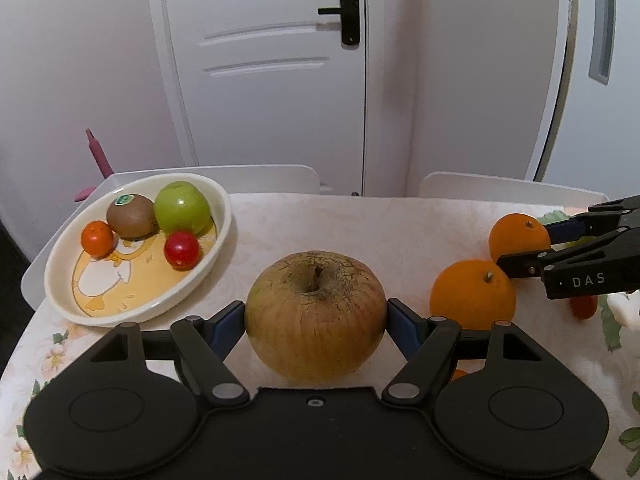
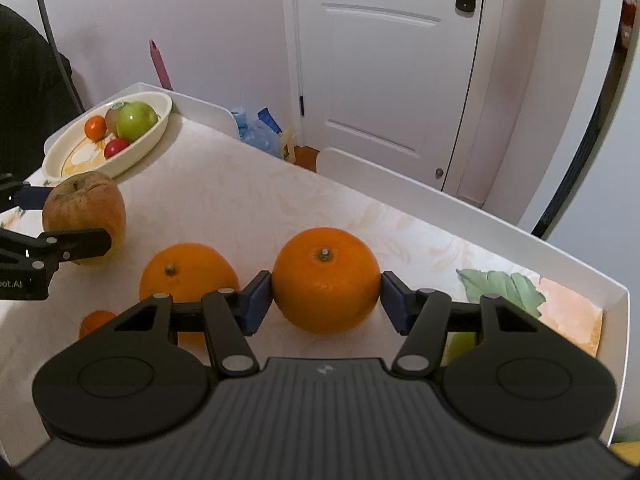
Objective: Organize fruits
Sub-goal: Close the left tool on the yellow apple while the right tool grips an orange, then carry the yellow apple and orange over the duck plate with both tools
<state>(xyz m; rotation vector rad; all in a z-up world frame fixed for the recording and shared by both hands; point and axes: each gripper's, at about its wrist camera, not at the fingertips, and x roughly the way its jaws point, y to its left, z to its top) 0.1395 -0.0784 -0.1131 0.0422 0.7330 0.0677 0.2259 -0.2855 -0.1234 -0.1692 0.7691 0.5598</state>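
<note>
Gripping a firm, heavy apple across its middle, the left gripper is clenching, while the right gripper is bracketing a smooth orange at frame centre, contact uncertain.

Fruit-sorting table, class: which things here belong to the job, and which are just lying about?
Belonging to the job:
- brownish wrinkled apple, clamped in left gripper
- round orange between right gripper pads
- second round orange on the cloth
- cream oval duck-print dish holding green apple, kiwi, small tomatoes

Lying about:
- pink handle
- blue plastic bottles
</note>
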